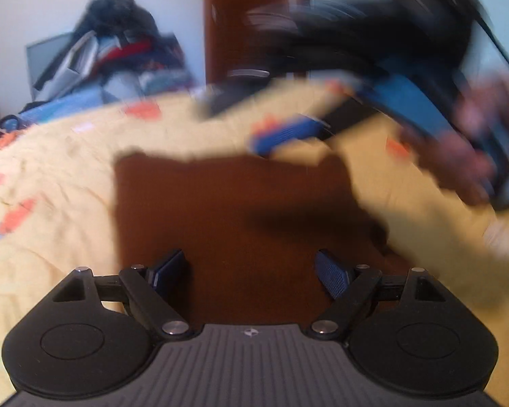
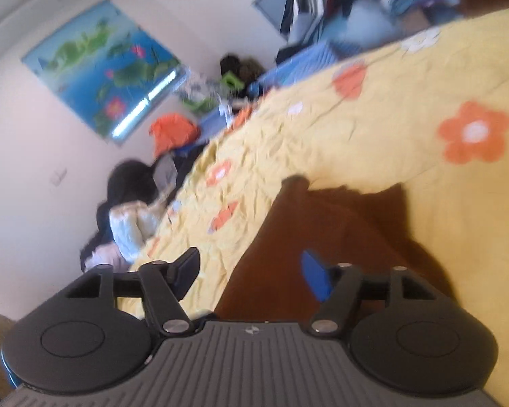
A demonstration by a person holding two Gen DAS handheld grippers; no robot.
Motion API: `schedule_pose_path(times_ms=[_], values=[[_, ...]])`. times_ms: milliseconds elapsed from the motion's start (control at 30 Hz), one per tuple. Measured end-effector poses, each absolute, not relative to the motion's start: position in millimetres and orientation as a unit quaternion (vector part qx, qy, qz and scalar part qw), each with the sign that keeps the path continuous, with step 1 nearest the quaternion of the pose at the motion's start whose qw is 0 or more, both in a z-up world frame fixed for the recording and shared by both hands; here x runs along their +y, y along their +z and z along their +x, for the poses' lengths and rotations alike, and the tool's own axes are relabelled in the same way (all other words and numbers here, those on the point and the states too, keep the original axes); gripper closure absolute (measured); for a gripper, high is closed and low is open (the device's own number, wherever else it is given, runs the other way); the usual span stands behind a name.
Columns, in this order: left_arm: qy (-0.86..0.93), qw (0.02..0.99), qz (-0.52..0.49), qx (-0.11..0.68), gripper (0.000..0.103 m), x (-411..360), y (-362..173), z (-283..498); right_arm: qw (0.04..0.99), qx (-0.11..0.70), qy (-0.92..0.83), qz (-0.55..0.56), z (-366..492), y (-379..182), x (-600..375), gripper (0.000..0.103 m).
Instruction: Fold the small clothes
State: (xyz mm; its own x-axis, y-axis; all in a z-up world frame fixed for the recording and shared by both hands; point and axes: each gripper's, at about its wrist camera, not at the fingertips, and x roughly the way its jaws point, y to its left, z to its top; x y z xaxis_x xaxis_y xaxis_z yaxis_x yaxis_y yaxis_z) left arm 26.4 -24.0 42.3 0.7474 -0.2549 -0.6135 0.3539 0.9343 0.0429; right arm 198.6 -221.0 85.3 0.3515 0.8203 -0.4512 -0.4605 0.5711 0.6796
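Surface: a bed under a yellow bedspread printed with orange flowers, the cloth wrinkled all over. Both views are smeared with motion blur; fine detail is lost.

Room: pale walls. A poster of blue water with green leaves and pink blooms hangs on the wall in the right wrist view. A heap of mixed clothes sits past the far edge of the bed, with a grey panel behind it. More loose garments, one orange and one white and quilted, lie along the bed's side near the wall. A dark wooden door stands behind the bed in the left wrist view.

Task item: a brown garment lies flat on the bedspread as a roughly square shape with a ragged far edge.

Left gripper: jaws wide apart, nothing pressed between them; the brown garment lies below and ahead of the gap, filling the space between the fingers.

Right gripper: jaws apart, nothing clamped. The brown garment runs under its right finger and on ahead; its left finger sits over bare bedspread. In the left wrist view this gripper shows as a blurred blue and black shape at the garment's far right corner, a hand around it.
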Motion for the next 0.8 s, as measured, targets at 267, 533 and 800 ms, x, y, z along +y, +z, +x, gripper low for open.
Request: schedule_pose_path(times_ms=[267, 533, 800], values=[[-0.17, 0.943, 0.049, 0.281, 0.013, -17, 27, 30, 0.793, 0.466, 0.331, 0.209, 256, 19, -222, 0.103], [-0.18, 0.942, 0.038, 0.281, 0.006, -12, 26, 31, 0.791, 0.426, 0.391, 0.201, 253, 88, -203, 0.033], [-0.179, 0.942, 0.03, 0.282, 0.006, -10, 26, 29, 0.801, 0.456, 0.358, 0.151, 305, 33, -96, 0.046]])
